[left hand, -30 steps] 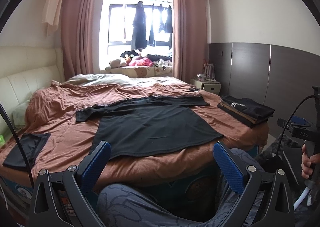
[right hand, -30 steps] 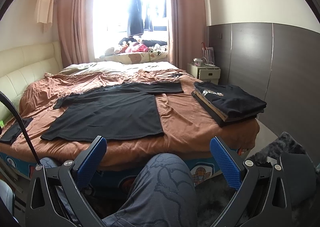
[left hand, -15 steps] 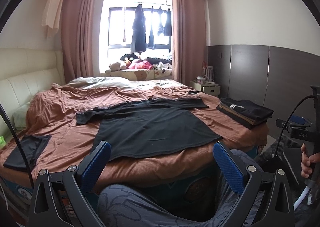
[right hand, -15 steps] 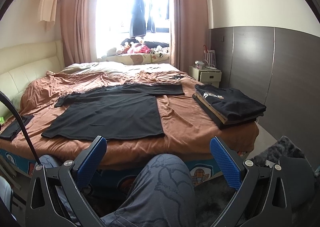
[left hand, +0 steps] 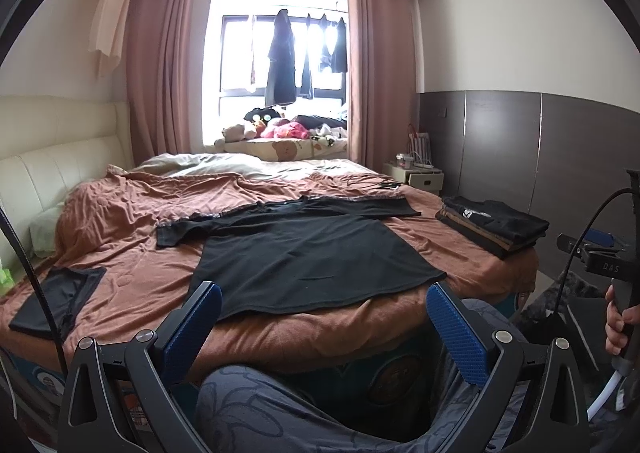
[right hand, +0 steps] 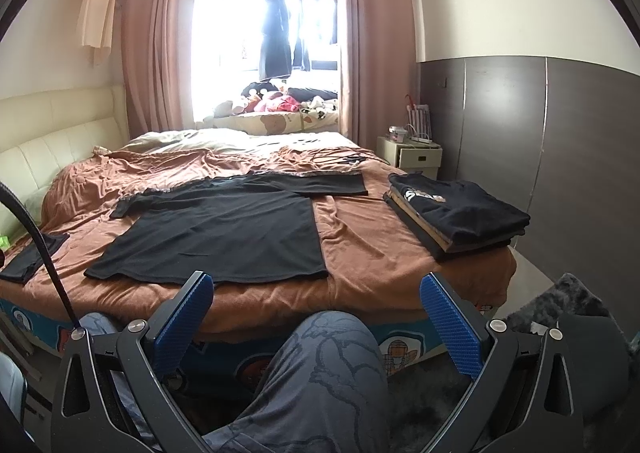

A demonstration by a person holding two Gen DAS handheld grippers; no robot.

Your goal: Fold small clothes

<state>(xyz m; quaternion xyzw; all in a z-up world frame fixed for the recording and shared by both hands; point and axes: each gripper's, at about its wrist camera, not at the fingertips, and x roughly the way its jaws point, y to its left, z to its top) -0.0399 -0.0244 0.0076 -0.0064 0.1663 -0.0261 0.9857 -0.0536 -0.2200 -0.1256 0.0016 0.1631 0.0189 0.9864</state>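
Note:
A black T-shirt (left hand: 304, 257) (right hand: 224, 233) lies spread flat on the brown bedspread, its hem toward me and both sleeves stretched out. My left gripper (left hand: 324, 321) hovers open off the foot of the bed, above a person's knee, with nothing between its blue pads. My right gripper (right hand: 316, 313) is likewise open and holds nothing, short of the bed edge and a little right of the shirt's hem. The right gripper's handle, held in a hand (left hand: 618, 317), shows at the left wrist view's right edge.
A stack of folded dark clothes (left hand: 492, 225) (right hand: 456, 213) sits at the bed's right corner. A small folded black garment (left hand: 56, 301) (right hand: 32, 257) lies at the left edge. A bedside cabinet (right hand: 412, 157) stands by the dark wall panels. A person's patterned trouser legs (right hand: 320, 381) fill the foreground.
Both cameras have tilted up slightly, so the bed sits a little lower in view. The shirt and stacks have not moved, and both grippers stay open.

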